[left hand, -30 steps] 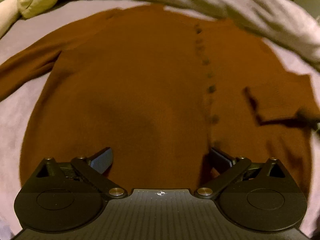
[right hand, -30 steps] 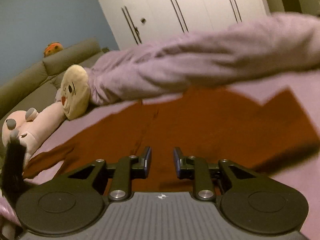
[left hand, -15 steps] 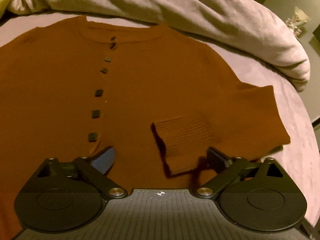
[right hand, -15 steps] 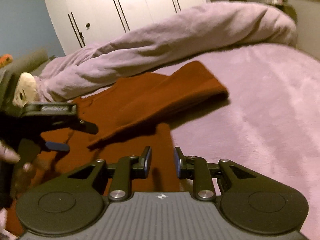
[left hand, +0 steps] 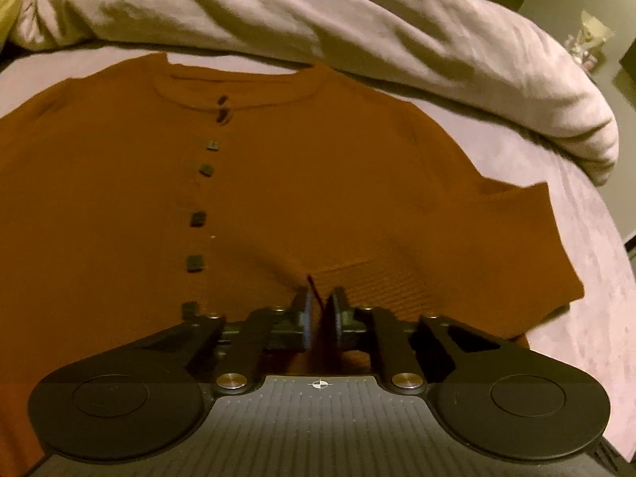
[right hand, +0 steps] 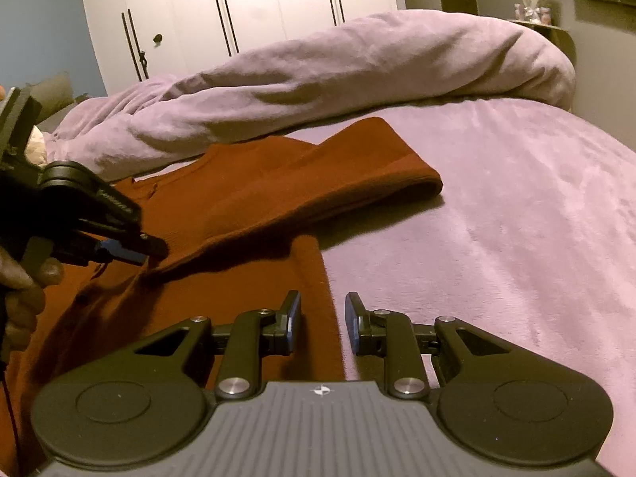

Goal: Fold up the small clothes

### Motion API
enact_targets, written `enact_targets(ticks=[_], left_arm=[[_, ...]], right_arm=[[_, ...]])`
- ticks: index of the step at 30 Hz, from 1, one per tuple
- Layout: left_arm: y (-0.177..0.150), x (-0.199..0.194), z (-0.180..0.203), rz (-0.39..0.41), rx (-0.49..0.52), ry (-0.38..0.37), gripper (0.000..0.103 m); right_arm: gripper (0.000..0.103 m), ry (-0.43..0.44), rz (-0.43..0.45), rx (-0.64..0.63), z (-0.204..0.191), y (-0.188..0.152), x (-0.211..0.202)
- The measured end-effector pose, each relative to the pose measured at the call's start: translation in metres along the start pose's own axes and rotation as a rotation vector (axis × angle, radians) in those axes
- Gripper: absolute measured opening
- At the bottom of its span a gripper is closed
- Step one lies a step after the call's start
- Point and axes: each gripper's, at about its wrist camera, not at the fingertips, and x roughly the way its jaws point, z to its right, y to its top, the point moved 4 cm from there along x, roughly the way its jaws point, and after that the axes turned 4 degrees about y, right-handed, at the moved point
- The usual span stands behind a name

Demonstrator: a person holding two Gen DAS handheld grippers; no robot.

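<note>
Here the cardigan (left hand: 318, 183) lies flat, front up, on the lilac bed (right hand: 497, 218), its neckline toward the rolled duvet (left hand: 318, 12) at the far side. A row of dark buttons (left hand: 197, 219) runs down its front. One sleeve (right hand: 318, 183) is folded in across the body, its bent elbow lying out on the bed cover, its ribbed cuff (left hand: 377, 282) resting on the chest.

The left gripper (left hand: 320, 310) is clamped on the edge of that cuff, with a thin ridge of knit pinched between its blue pads. In the right wrist view the same gripper (right hand: 153, 248) comes in from the left, held in a hand (right hand: 24, 286), its tips at the cuff end of the sleeve.

The right gripper (right hand: 322, 318) hovers with its jaws a little apart and nothing between them, over the cardigan's side edge where it meets the cover

A wardrobe (right hand: 238, 12) stands behind the bed
</note>
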Motion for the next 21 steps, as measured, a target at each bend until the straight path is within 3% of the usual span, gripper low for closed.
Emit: enact_targets(ticks=[1,6,9,11,13,18,21], left_arm=[[0.001,-0.001,-0.003,0.004,-0.009,-0.01,0.003],[0.001,-0.006,-0.01,0.01,-0.025,-0.025,0.006],[-0.003,-0.011,-0.01,0.004,-0.044,-0.046,0.021],[-0.007,-0.017,-0.004,0.035,-0.003,-0.037,0.028],[-0.011,-0.019,0.005,0.041,0.035,-0.061,0.044],[-0.016,0.0,0.007,-0.044,-0.016,-0.13,0.039],[-0.013,0.003,0.002,-0.048,-0.054,-0.147,0.027]], right_arm=[[0.023,-0.005,-0.001,-0.005,-0.001,0.0,0.001],[0.028,-0.006,-0.008,-0.025,-0.01,0.0,0.004],[0.029,-0.004,-0.008,-0.027,-0.012,-0.001,0.003],[0.029,-0.004,-0.006,-0.033,-0.012,-0.001,0.002],[0.029,-0.008,-0.006,-0.037,-0.011,-0.001,0.001],[0.029,-0.021,-0.007,-0.04,-0.008,-0.002,0.002],[0.029,-0.022,-0.008,-0.044,-0.007,-0.001,0.001]])
